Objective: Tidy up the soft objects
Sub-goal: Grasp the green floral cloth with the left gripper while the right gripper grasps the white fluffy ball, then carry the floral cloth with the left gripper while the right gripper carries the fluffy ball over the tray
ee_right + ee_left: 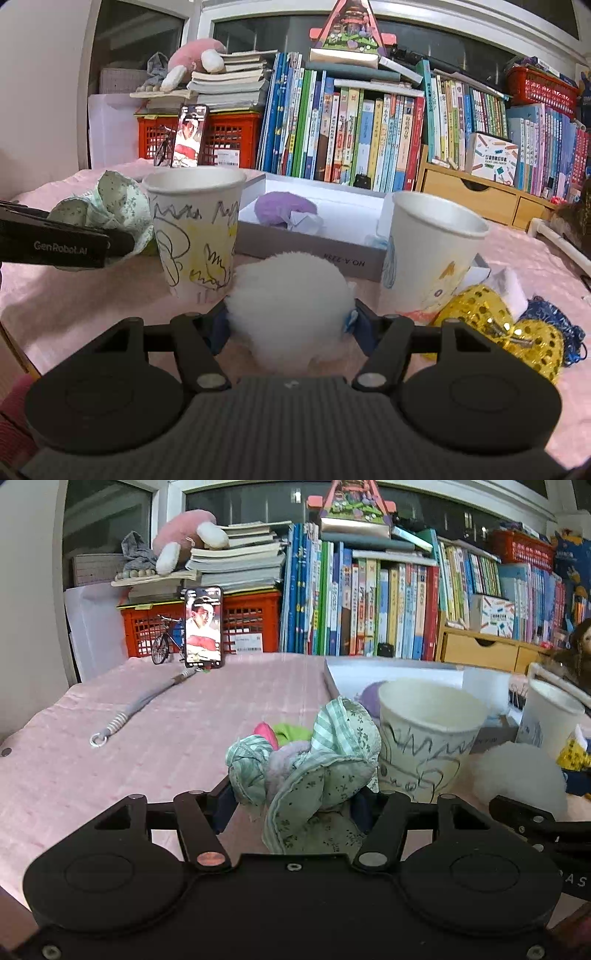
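Fabric bundle (314,760) sat left of scribbled paper cup (195,236), fluffy pompom (291,310) in front between both cups, second cup (432,254) right, shallow box (314,251) behind, sequined pouch (491,325) far right.

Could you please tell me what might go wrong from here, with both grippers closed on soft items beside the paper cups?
1. The left gripper holds the green floral cloth close beside the scribbled paper cup; a sideways swing could topple it.
2. The right gripper pinches only fluff of the white pompom, so it may slip.
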The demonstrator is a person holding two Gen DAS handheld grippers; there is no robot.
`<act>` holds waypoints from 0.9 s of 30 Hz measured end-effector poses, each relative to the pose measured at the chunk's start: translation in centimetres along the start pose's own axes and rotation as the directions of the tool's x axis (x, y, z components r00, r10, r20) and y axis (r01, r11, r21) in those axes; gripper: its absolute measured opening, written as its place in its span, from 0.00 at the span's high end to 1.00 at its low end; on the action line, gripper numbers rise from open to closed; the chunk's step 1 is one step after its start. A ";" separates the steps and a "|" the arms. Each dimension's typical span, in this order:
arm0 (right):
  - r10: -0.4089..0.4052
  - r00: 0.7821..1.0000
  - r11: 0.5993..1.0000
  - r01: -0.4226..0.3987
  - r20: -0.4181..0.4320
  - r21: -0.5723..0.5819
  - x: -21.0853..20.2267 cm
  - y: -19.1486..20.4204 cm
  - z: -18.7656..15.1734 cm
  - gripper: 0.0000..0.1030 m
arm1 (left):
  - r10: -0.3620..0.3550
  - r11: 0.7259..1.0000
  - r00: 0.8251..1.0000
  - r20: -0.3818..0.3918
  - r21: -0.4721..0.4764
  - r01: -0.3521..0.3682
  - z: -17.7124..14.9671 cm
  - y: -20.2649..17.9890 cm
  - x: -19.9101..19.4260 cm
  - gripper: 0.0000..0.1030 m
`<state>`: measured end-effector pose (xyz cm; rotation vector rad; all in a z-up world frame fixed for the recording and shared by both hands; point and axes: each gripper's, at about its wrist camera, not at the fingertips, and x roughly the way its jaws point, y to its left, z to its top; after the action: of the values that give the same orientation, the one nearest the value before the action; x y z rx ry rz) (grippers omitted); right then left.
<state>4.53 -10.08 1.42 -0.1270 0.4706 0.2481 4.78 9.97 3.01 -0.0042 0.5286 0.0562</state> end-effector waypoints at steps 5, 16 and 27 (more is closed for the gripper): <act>-0.002 0.999 1.000 0.001 0.050 0.016 -1.3 -0.6 0.9 0.32 | 0.000 1.000 1.000 0.026 0.005 0.000 1.3 0.4 -1.0 0.43; 0.022 0.992 0.998 -0.030 0.121 0.059 -3.6 -3.5 4.8 0.32 | -0.062 0.998 0.997 0.049 -0.005 0.062 5.7 0.3 -1.8 0.43; -0.022 0.988 0.998 0.012 0.150 0.067 -4.1 -8.0 9.9 0.32 | -0.142 0.990 0.989 0.036 0.026 0.141 11.2 -1.2 -0.8 0.43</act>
<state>7.40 -16.91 12.54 -0.0470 0.3269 0.2235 9.79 8.89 13.13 -0.0174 0.4896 -0.0887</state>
